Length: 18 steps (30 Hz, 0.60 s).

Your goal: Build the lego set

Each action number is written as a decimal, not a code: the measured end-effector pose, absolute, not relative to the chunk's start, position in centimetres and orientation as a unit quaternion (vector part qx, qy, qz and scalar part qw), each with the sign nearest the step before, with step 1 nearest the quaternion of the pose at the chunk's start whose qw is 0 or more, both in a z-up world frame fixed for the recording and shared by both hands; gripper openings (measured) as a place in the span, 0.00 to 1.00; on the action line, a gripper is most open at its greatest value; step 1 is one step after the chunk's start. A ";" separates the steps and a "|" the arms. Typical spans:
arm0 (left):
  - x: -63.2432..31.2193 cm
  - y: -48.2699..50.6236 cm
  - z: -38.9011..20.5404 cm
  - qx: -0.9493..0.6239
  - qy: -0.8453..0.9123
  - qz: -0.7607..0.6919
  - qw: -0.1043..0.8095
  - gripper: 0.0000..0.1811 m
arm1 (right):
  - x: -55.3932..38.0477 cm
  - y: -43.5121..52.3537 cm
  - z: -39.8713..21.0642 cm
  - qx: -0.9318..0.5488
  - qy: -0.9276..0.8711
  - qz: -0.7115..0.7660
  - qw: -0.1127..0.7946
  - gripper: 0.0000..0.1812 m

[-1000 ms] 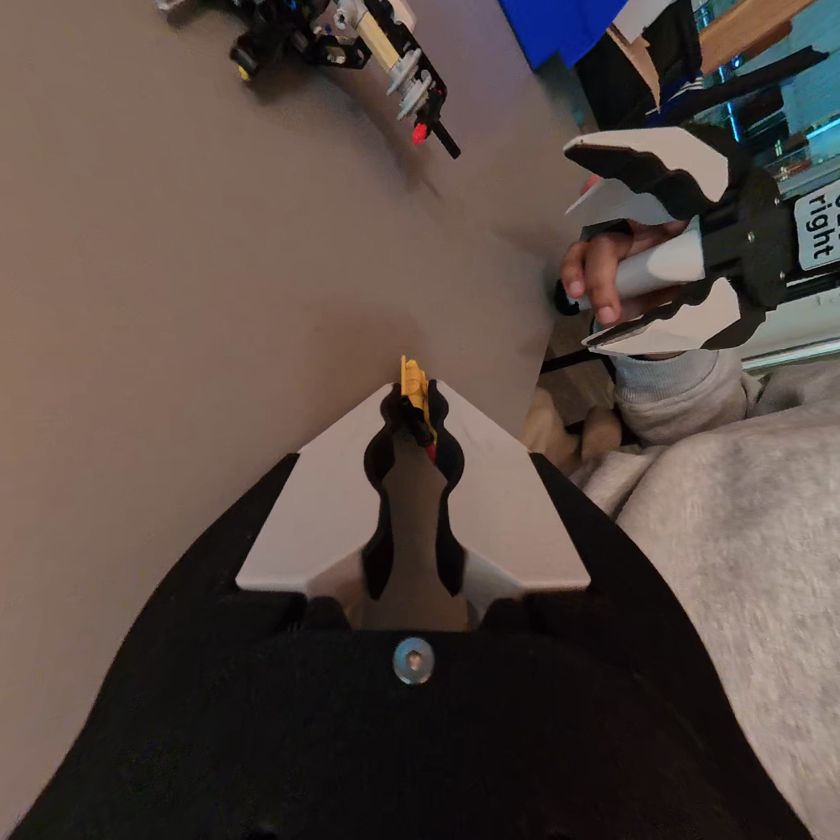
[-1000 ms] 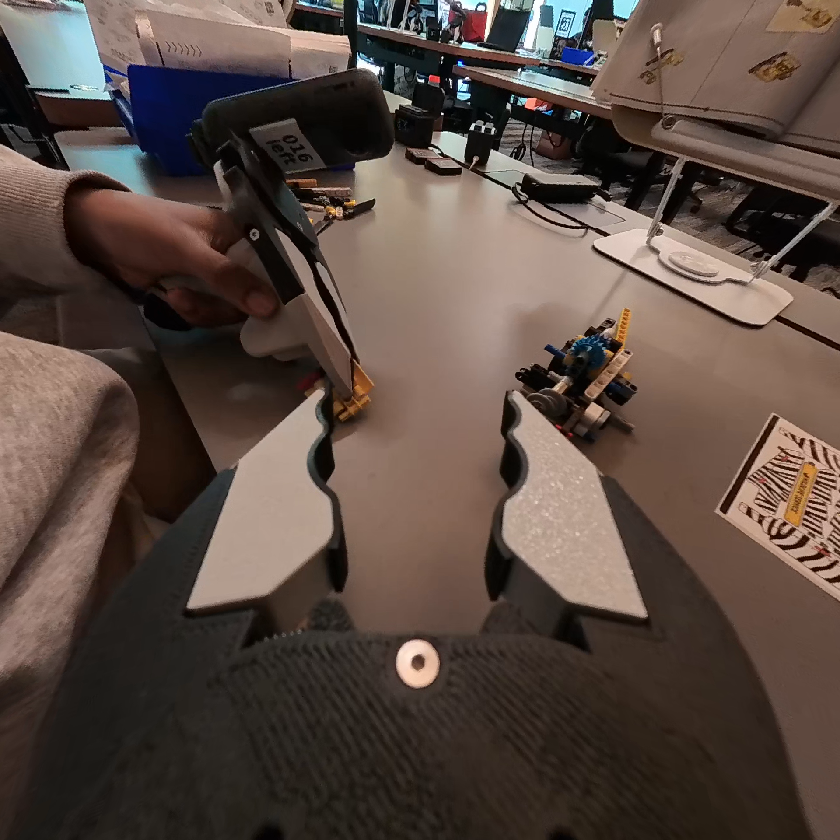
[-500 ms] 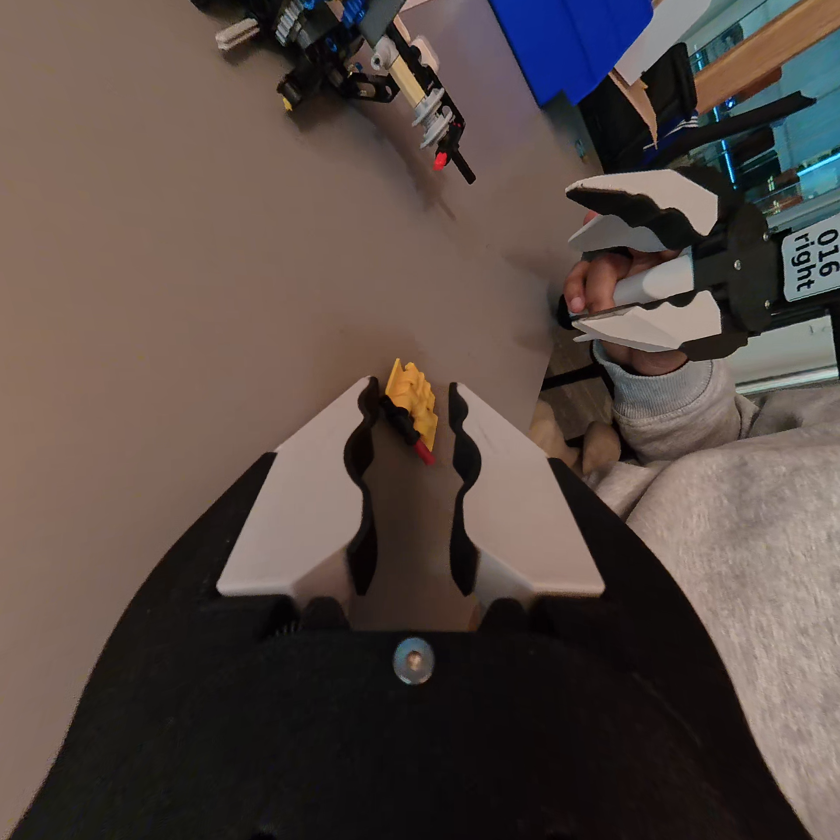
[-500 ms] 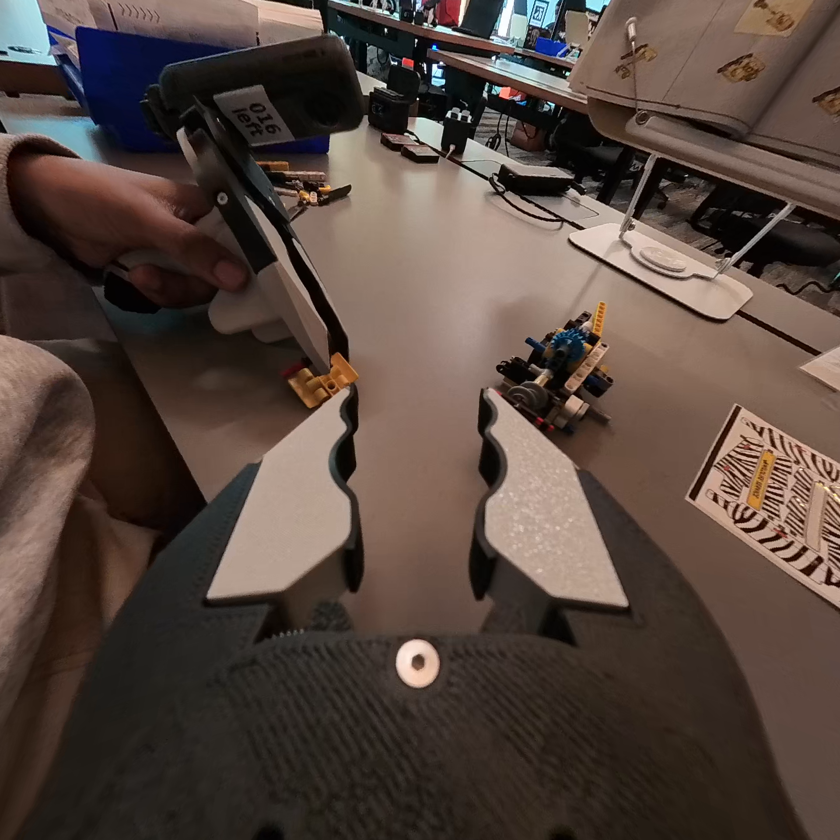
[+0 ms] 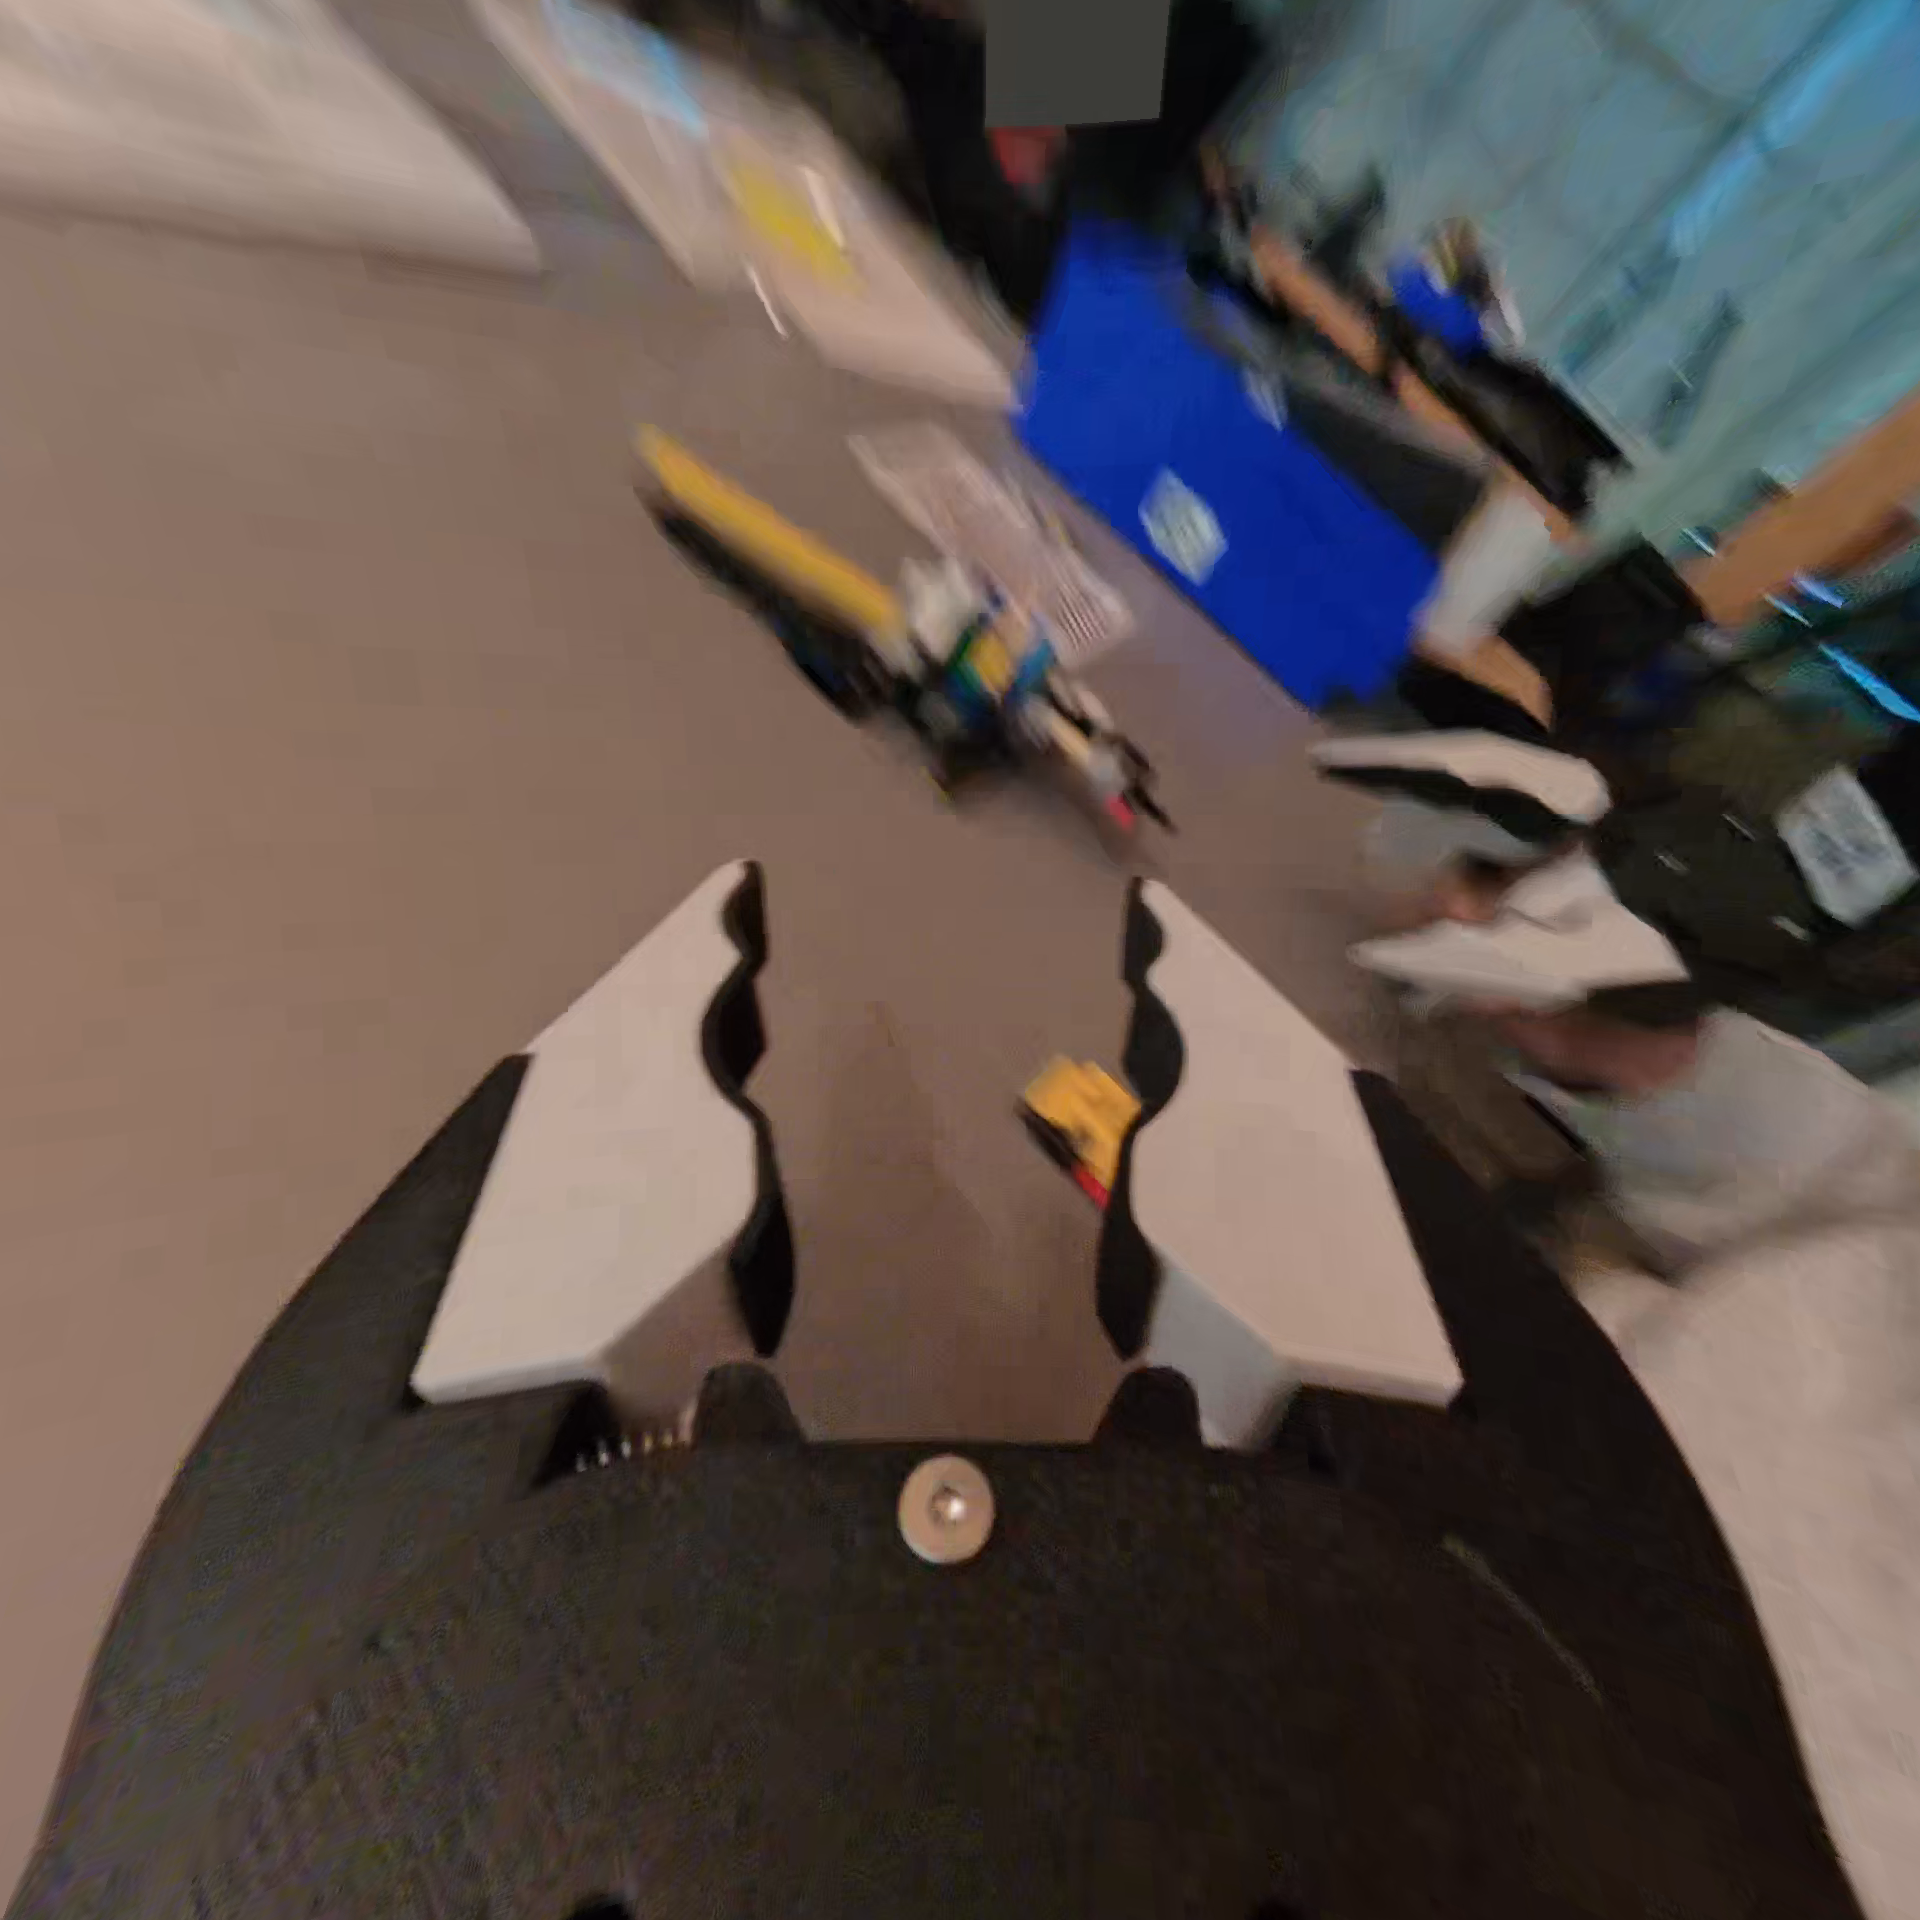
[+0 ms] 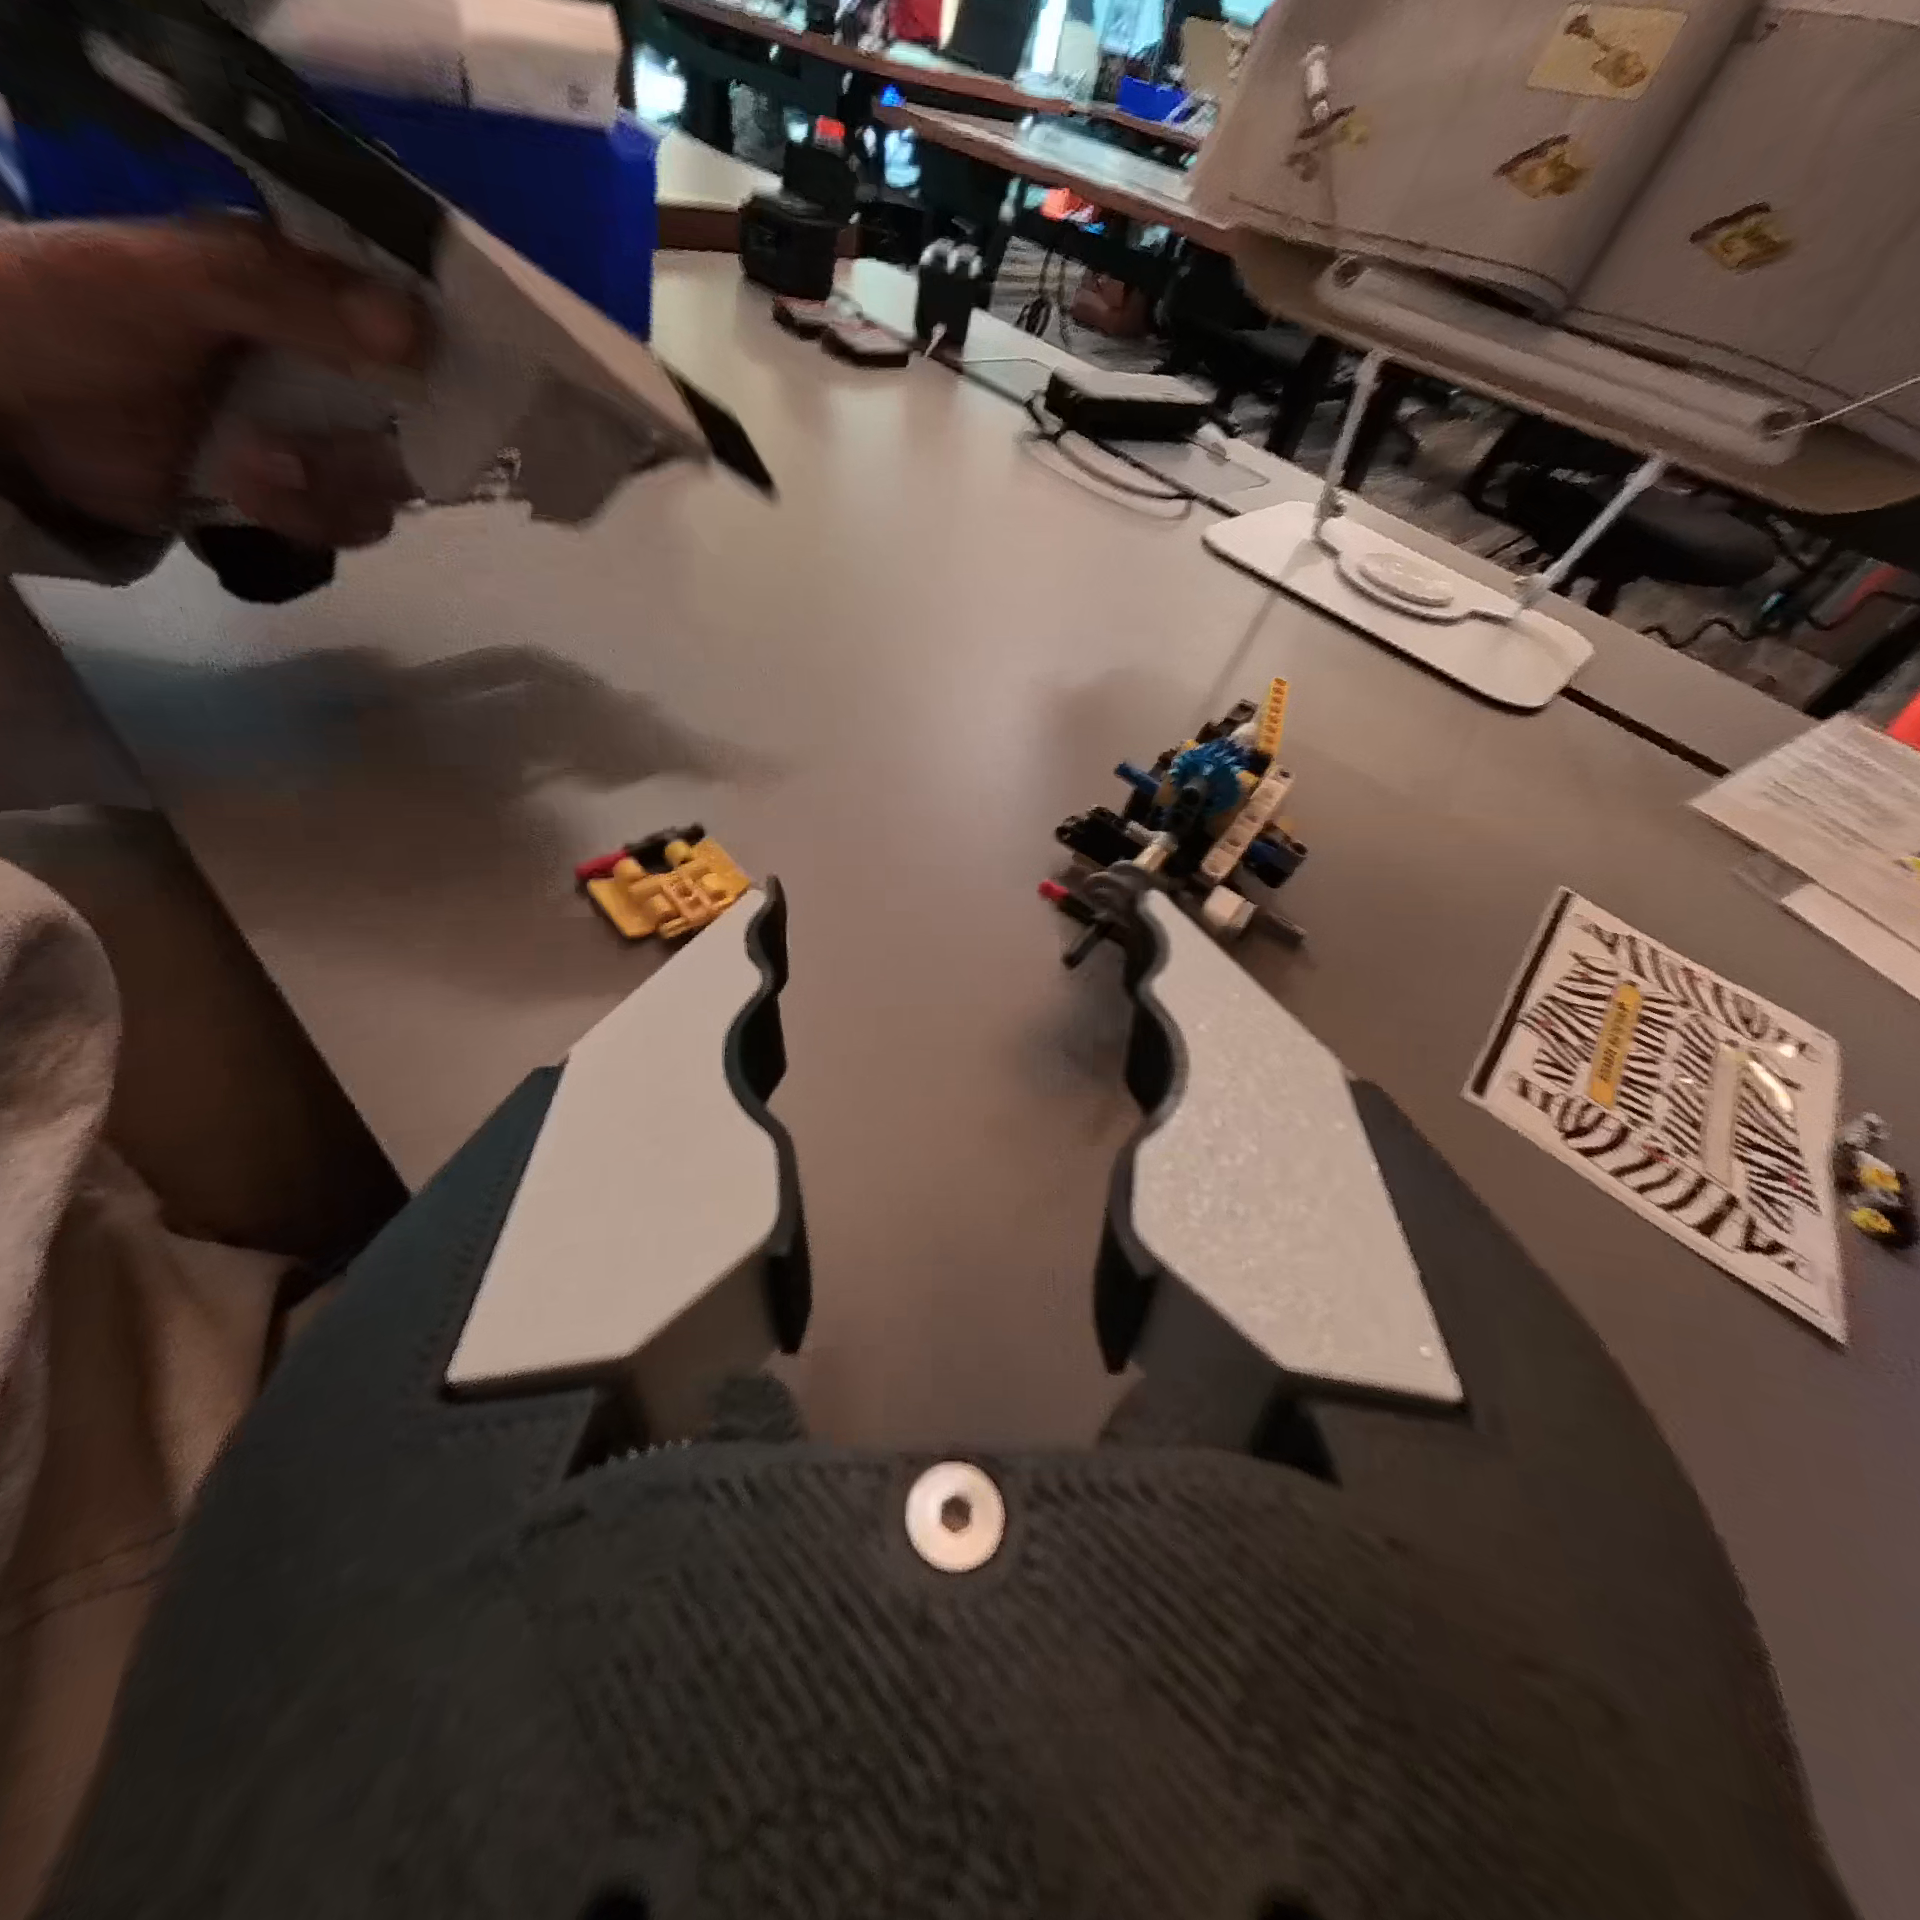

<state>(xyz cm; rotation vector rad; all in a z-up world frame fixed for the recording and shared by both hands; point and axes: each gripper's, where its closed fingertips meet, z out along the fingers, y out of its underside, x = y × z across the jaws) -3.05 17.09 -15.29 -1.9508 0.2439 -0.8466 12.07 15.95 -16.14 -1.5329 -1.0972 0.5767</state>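
Lego chunk, yellow with red and black pins, just sits loose on the grey tabletop. Left hand-held gripper is spread wide above it, empty. Right hand-held gripper gapes wide too, near the half-built model.

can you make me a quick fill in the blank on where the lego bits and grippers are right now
1. The yellow piece lies on the ___, held by neither gripper.
2. The left gripper and the right gripper both have their jaws ___.
3. The gear on top of the lego model is ___ in colour.
4. The striped sticker sheet lies to the ___ of the model in the right wrist view.

Missing words: table; open; blue; right
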 end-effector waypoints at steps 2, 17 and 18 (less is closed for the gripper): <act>-9.9 17.5 -10.9 -0.758 0.055 -0.255 0.597 0.45 | 12.8 16.2 -14.2 -0.638 -0.431 0.274 0.577 0.33; -28.3 3.6 -10.9 -0.727 -0.171 -0.031 0.664 0.16 | 22.7 23.7 -11.5 -0.671 -0.190 0.386 0.604 0.14; -27.9 3.9 -11.6 -0.738 -0.164 -0.041 0.653 0.15 | 21.5 23.5 -12.1 -0.678 -0.218 0.369 0.597 0.15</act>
